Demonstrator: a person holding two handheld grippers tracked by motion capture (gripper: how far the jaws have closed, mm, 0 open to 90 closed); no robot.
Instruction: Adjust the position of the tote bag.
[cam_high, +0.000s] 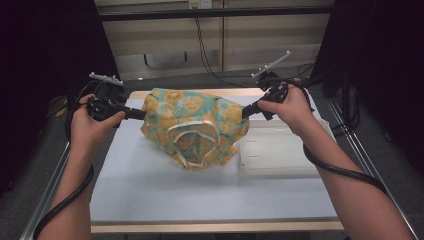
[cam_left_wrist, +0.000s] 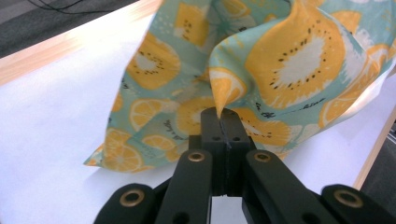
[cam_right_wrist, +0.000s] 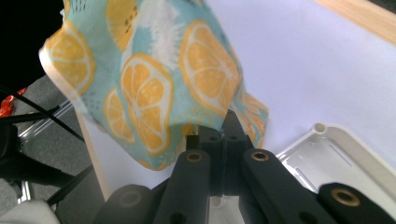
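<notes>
While two grippers, left gripper (cam_high: 141, 114) and right gripper (cam_high: 246, 112), clamp one citrus-print cloth (cam_high: 192, 125), one white tray (cam_high: 280, 150) sits at four o'clock.

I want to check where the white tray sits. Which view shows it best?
The high view: the whole white tray lies on the table, right of the fruit-print cloth. The right gripper view shows one corner; the left gripper view adds nothing on it.

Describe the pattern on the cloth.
The cloth is teal with orange citrus slices and cream trim, showing best in the left gripper view.
</notes>
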